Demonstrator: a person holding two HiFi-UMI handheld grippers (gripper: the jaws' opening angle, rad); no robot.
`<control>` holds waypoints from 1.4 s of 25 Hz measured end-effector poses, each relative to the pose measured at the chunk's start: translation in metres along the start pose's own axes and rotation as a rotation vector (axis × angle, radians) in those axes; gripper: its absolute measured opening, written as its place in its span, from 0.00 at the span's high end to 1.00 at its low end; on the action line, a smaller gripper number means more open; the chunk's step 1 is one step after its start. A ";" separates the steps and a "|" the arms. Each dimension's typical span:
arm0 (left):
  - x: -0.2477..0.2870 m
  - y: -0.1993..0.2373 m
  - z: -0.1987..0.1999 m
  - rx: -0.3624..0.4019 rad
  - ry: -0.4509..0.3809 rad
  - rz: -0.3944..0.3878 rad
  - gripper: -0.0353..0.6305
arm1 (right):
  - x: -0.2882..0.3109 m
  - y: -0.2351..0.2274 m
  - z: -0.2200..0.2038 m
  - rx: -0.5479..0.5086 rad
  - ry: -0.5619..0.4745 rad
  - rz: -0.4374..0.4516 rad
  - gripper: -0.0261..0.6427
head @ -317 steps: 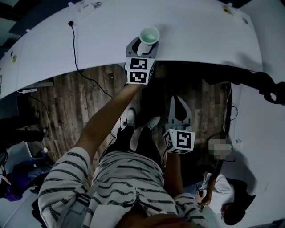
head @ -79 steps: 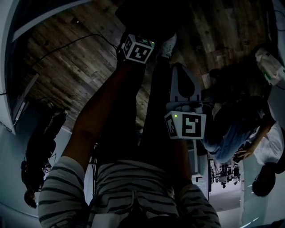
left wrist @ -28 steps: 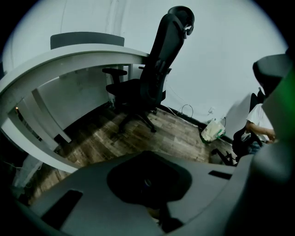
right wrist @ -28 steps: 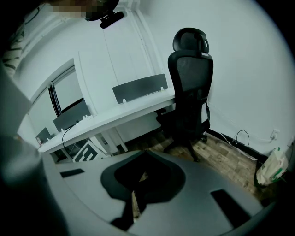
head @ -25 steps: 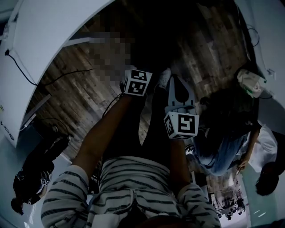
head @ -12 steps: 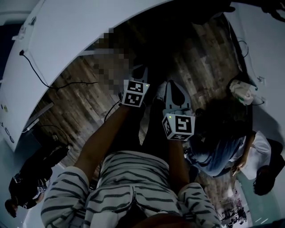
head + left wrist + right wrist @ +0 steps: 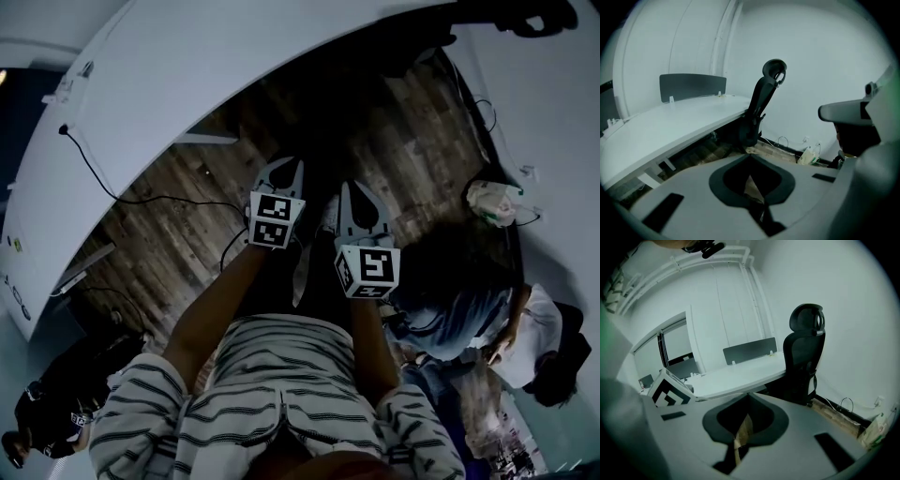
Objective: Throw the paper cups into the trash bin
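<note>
Head view, with both gripper views. The left gripper [image 7: 296,162] and right gripper [image 7: 350,186] sit side by side over the wooden floor [image 7: 169,244], higher in the frame than a second ago. The white table [image 7: 187,84] ahead of them fills more of the picture's top than it did then. Much earlier, the left gripper carried a paper cup at the table's edge. Now its jaws meet at the tips [image 7: 750,154] with nothing between them, and only floor shows through the cut-out behind them. The right gripper's jaws [image 7: 749,393] are likewise pressed together and empty. No paper cup appears in any current view, so its look and place cannot be told. A black office chair [image 7: 804,362] stands ahead of the right gripper, beside the table. A pale bag [image 7: 492,200] lies on the floor well to that gripper's right, near the wall.
</note>
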State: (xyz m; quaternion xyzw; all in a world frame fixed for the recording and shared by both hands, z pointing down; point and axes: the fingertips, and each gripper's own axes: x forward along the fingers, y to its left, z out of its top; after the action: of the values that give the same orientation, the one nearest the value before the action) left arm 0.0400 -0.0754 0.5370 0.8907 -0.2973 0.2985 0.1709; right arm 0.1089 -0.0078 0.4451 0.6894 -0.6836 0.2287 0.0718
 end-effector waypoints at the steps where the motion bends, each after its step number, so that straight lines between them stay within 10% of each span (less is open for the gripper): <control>1: -0.006 -0.002 0.006 0.003 -0.013 0.000 0.91 | -0.003 0.001 0.005 -0.003 -0.007 0.000 0.94; 35: -0.173 -0.053 0.145 0.036 -0.380 0.001 0.91 | -0.079 0.036 0.132 -0.088 -0.226 0.071 0.94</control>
State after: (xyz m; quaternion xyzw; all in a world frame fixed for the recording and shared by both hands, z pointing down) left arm 0.0244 -0.0309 0.3105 0.9337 -0.3193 0.1304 0.0959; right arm 0.1054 0.0079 0.2880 0.6824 -0.7206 0.1218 0.0162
